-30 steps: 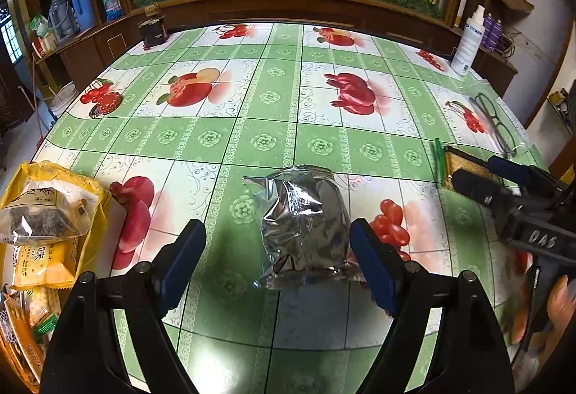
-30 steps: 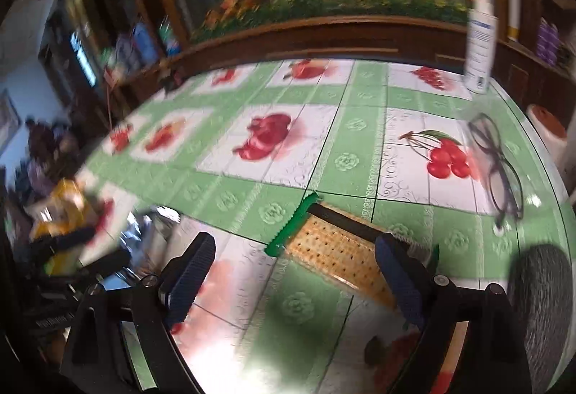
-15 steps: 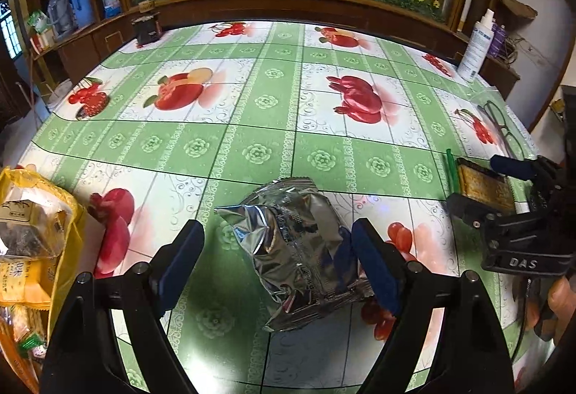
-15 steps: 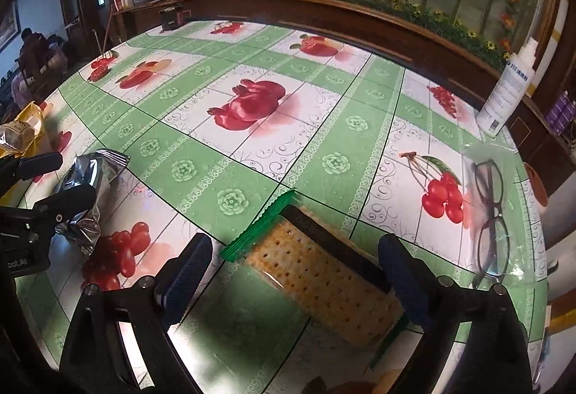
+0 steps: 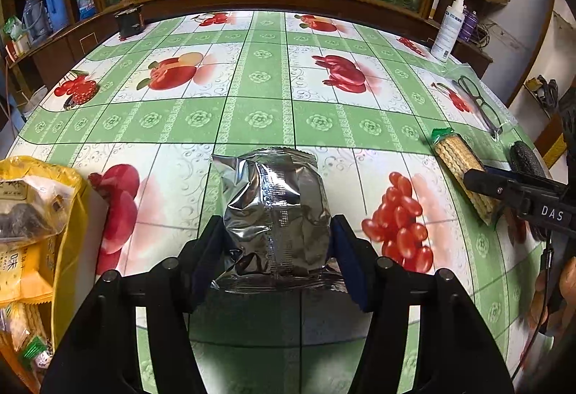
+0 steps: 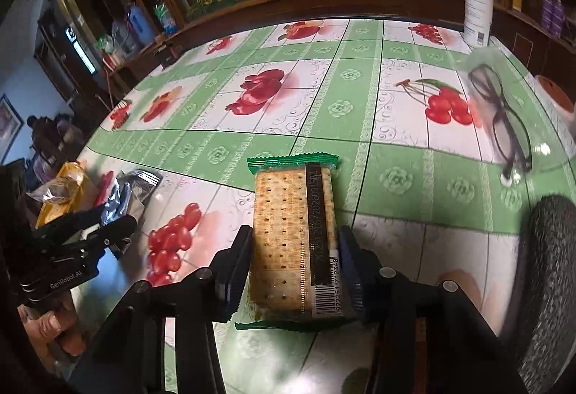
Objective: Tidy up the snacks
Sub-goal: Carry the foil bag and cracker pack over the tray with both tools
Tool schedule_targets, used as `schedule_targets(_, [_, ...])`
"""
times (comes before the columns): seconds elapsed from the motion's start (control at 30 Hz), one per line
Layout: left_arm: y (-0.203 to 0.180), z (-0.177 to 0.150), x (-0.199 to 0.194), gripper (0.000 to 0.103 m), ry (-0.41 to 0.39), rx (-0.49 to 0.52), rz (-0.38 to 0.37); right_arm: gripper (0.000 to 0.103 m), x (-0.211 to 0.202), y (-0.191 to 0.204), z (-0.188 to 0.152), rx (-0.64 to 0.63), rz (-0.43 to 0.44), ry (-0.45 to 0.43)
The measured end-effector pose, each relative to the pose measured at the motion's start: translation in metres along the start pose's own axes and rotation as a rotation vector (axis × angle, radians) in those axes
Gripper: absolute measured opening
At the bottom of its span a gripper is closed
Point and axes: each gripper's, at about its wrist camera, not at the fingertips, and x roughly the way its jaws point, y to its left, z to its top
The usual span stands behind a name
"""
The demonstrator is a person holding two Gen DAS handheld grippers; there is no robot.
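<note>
Left wrist: the left gripper [image 5: 277,246] is closing, pads against both sides of the foil bag [image 5: 275,214] lying on the table [image 5: 259,120] (yellow bag [image 5: 68,214] to its left). Right wrist: the right gripper [image 6: 295,268] is closing, pads touching the cracker pack [image 6: 293,235] on the table.

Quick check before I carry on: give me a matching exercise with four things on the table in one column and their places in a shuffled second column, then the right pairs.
Things:
1. silver foil pouch
2. cracker packet
3. eyeglasses
4. yellow bag

Places:
A. near the table's right edge, beside the printed cherries
B. between the pads of the closing left gripper
C. at the table's left edge, full of snacks
D. between the pads of the closing right gripper

Pairs: 1-B, 2-D, 3-A, 4-C
</note>
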Motion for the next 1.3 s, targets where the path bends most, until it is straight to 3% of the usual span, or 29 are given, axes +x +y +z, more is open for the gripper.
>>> schedule_targets(0.3, [0.001, -0.022, -0.046, 0.058, -0.082, 0.052, 0.050, 0.049, -0.023, 0.021, -0.029, 0.055, 0.072, -0.056])
schedule_targets(0.5, [0.009, -0.034, -0.085, 0.059, -0.147, 0.062, 0.125, 0.048, -0.047, 0.051, -0.046, 0.065, 0.124, -0.116])
schedule_targets(0.9, [0.050, -0.059, -0.137, 0.059, -0.225, -0.009, 0.193, 0.048, -0.069, 0.124, -0.077, 0.058, 0.270, -0.155])
schedule_targets(1.3, [0.101, -0.082, -0.157, 0.059, -0.245, -0.104, 0.251, 0.048, -0.060, 0.196, -0.089, -0.035, 0.361, -0.121])
